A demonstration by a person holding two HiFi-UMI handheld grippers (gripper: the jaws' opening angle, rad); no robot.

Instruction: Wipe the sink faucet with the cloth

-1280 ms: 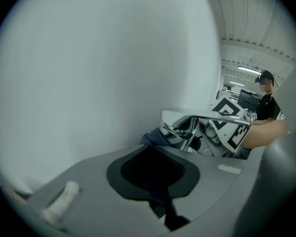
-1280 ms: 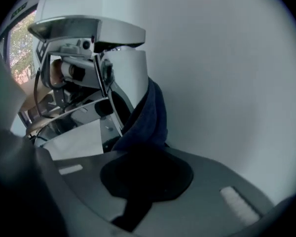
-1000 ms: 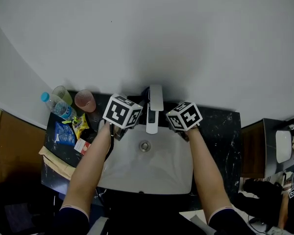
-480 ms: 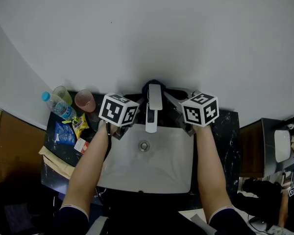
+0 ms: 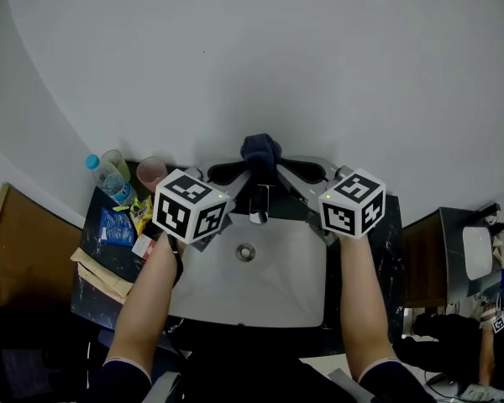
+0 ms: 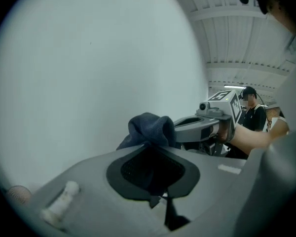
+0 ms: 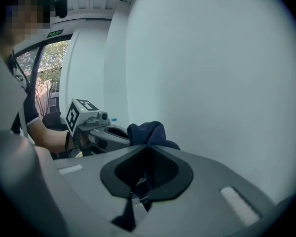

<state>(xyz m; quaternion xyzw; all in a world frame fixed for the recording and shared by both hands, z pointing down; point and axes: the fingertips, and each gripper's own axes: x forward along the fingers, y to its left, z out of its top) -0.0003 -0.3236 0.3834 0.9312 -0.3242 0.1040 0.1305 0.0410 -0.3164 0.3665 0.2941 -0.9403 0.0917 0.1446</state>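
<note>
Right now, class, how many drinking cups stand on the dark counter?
2. A pale translucent cup sits at the counter's back left corner; a pinkish translucent cup stands beside it, nearer the sink. The left gripper may hide others.

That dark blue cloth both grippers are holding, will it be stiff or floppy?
Probably floppy: the cloth bunches into soft folds between the left gripper and right gripper. Likely light and not slippery, since the shut jaws hold it by small pinches.
</note>
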